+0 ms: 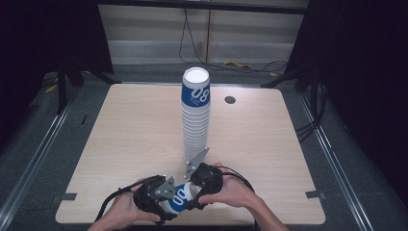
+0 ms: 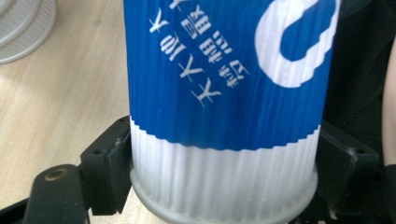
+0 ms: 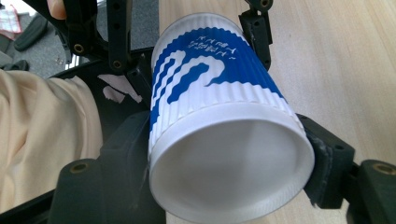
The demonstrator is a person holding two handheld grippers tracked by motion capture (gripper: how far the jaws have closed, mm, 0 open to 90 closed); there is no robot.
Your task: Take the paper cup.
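Observation:
A blue-and-white ribbed paper cup (image 1: pixel 179 198) lies on its side just above the table's front edge, held between both grippers. My left gripper (image 1: pixel 155 195) is shut on one white-banded end; in the left gripper view the cup (image 2: pixel 229 93) sits squeezed between both jaws of the left gripper (image 2: pixel 224 179). My right gripper (image 1: pixel 204 180) is shut on the other end. In the right gripper view the cup's round white end (image 3: pixel 229 163) faces the camera, with a jaw of the right gripper (image 3: pixel 229 175) on either side. A tall stack of like cups (image 1: pixel 196 115) stands at the table's middle.
The wooden table (image 1: pixel 130 130) has a small dark round cap (image 1: pixel 230 99) at the back right. The stack's foot (image 2: pixel 21 28) lies close to my left gripper. Cables trail from both grippers toward the front edge. A light sleeve (image 3: pixel 42 135) sits left of the right gripper.

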